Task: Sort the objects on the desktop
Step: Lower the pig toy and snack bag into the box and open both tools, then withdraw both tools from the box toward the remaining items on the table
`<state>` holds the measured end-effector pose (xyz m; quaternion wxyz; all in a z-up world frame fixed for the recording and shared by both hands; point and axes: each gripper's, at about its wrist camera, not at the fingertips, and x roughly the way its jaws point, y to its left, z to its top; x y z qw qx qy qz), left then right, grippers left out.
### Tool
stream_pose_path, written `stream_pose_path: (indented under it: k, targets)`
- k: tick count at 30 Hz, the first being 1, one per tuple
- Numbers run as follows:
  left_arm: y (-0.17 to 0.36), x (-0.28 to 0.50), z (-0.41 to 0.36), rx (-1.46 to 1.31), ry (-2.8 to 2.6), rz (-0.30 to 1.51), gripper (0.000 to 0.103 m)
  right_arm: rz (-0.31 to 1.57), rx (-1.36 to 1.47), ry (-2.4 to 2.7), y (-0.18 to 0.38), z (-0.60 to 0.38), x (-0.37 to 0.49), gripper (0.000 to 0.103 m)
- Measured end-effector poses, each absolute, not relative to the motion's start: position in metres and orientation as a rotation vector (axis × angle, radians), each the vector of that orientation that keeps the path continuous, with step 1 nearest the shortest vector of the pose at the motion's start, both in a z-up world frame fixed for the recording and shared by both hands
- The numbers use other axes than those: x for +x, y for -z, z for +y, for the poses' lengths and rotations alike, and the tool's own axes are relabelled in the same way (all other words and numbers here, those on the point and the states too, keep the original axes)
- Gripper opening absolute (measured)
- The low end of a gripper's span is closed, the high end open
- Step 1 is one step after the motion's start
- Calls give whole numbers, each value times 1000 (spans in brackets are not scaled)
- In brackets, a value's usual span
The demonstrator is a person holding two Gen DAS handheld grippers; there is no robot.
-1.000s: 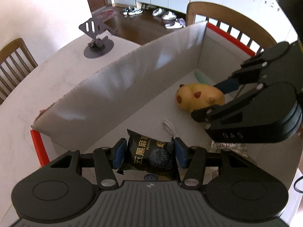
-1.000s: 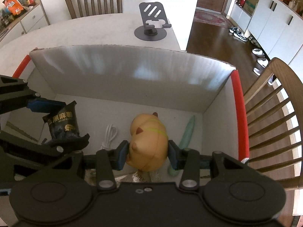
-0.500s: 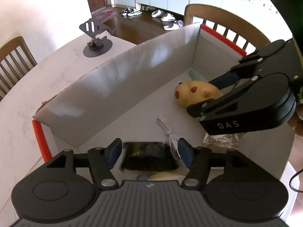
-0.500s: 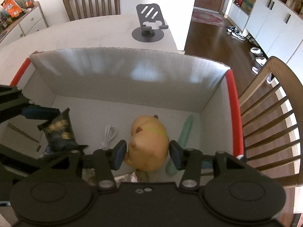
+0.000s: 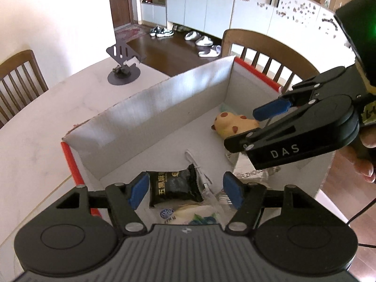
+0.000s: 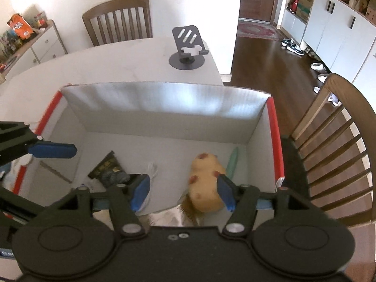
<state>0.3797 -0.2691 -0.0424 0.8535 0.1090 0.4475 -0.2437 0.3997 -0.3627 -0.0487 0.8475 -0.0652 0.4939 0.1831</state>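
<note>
A white cardboard box with red edges stands on the table. Inside lie a black snack packet, a yellow spotted plush toy, a white cable and a pale green object. My left gripper is open above the black packet, which lies loose in the box. My right gripper is open above the box, with the plush toy lying below it on the box floor. The black packet shows in the right wrist view too.
A dark phone stand sits on the white table beyond the box. Wooden chairs stand around the table. Clear plastic wrappers and a white packet lie at the box's near side.
Both grippers opened and rose. The left one dropped the black packet into the box. The right one released the plush toy, which now lies on the box floor.
</note>
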Motion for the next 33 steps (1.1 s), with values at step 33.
stream_pose_path:
  k: [33]
  targets:
    - [-8, 298, -186, 127, 493, 801, 83, 923, 12, -389, -13, -337, 298, 84]
